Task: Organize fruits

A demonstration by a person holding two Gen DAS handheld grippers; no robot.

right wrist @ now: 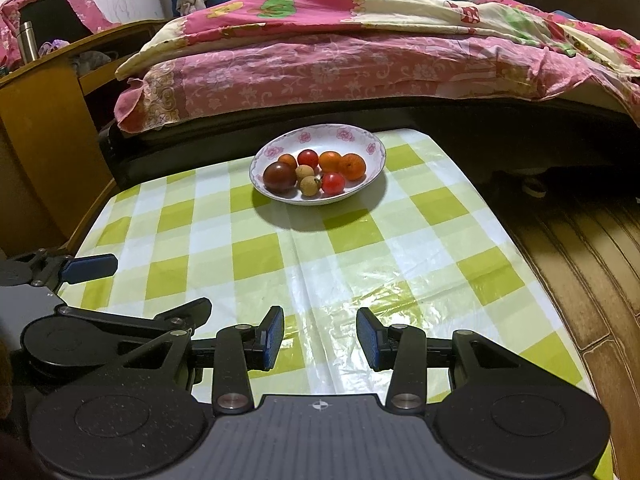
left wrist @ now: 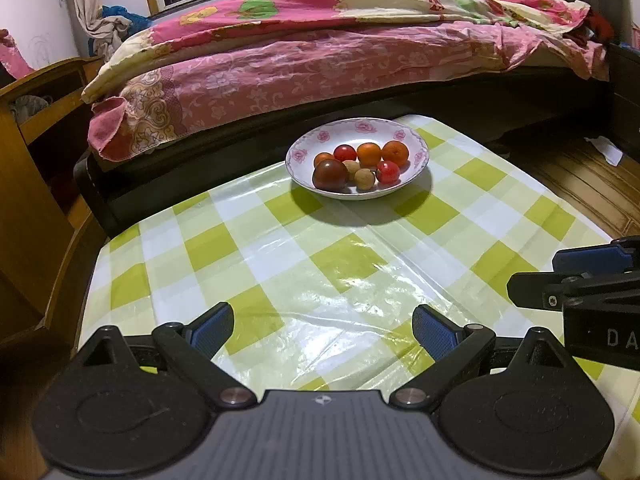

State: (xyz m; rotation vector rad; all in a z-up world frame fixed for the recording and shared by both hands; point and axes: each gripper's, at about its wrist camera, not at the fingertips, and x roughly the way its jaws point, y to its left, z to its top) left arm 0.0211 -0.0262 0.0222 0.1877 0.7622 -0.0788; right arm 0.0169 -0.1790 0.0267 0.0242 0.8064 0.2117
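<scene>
A white floral plate (left wrist: 416,148) (right wrist: 374,146) stands at the far end of the green-checked table (left wrist: 280,264) (right wrist: 360,248). It holds several fruits: a large dark tomato (left wrist: 330,174) (right wrist: 279,176), two oranges (left wrist: 395,153) (right wrist: 352,166), red tomatoes (left wrist: 388,172) (right wrist: 333,182) and small tan longans (left wrist: 364,179) (right wrist: 309,185). My left gripper (left wrist: 322,330) is open and empty over the near table. My right gripper (right wrist: 320,338) is open and empty, also near; it shows at the right edge of the left wrist view (left wrist: 580,280).
A bed with pink floral bedding (left wrist: 320,60) (right wrist: 340,52) runs behind the table. A wooden cabinet (left wrist: 32,152) (right wrist: 44,112) stands at the left. Wooden floor (right wrist: 580,248) lies to the right of the table edge.
</scene>
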